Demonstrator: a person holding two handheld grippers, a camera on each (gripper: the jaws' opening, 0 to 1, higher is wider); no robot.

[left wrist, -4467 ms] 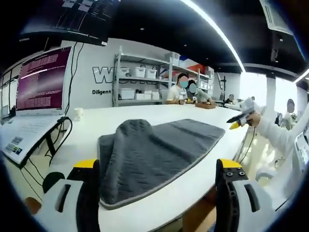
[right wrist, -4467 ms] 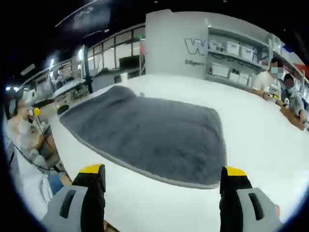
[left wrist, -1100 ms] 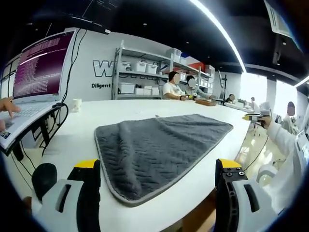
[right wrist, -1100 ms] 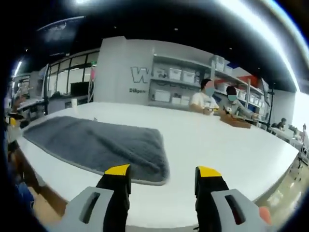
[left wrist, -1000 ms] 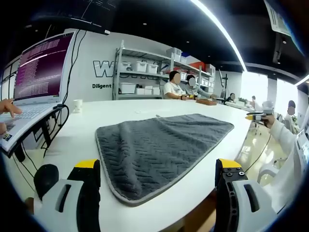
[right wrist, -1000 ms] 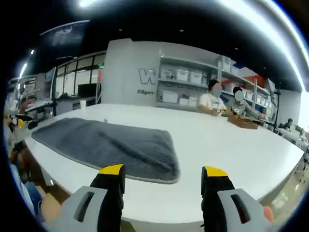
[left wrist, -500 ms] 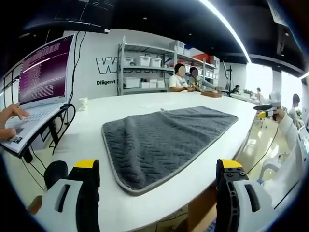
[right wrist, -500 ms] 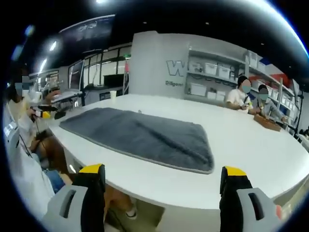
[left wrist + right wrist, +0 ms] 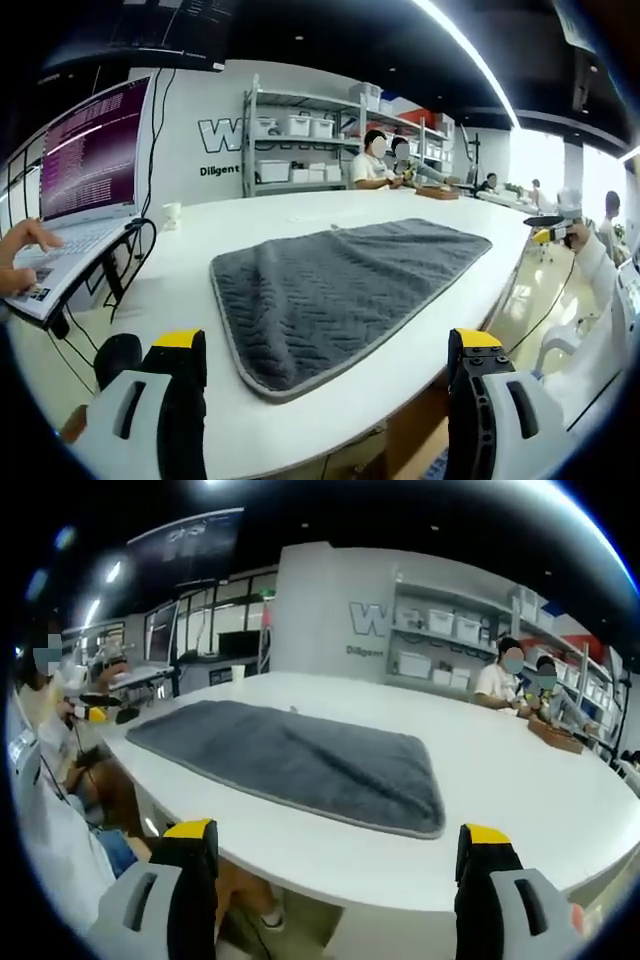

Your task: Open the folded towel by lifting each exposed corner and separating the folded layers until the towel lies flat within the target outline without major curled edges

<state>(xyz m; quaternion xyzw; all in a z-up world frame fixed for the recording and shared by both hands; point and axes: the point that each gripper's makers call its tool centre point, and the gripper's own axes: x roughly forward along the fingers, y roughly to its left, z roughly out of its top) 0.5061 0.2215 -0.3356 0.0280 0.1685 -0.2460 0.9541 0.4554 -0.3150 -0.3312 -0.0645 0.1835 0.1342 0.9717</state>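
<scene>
A grey towel (image 9: 340, 290) lies spread on the white table (image 9: 520, 780), its long axis running between the two grippers. Left gripper (image 9: 325, 375) and right gripper (image 9: 338, 865), both spread and empty, hang off opposite short ends.

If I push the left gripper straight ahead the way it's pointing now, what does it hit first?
Probably the near rounded corner of the grey towel, which lies flat on the white table between the wide-apart jaws of the left gripper. Depth is hard to judge; it might catch the table's edge first.

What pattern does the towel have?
The towel is dark grey with a zigzag weave and a lighter grey edge, clearest in the left gripper view.
</scene>
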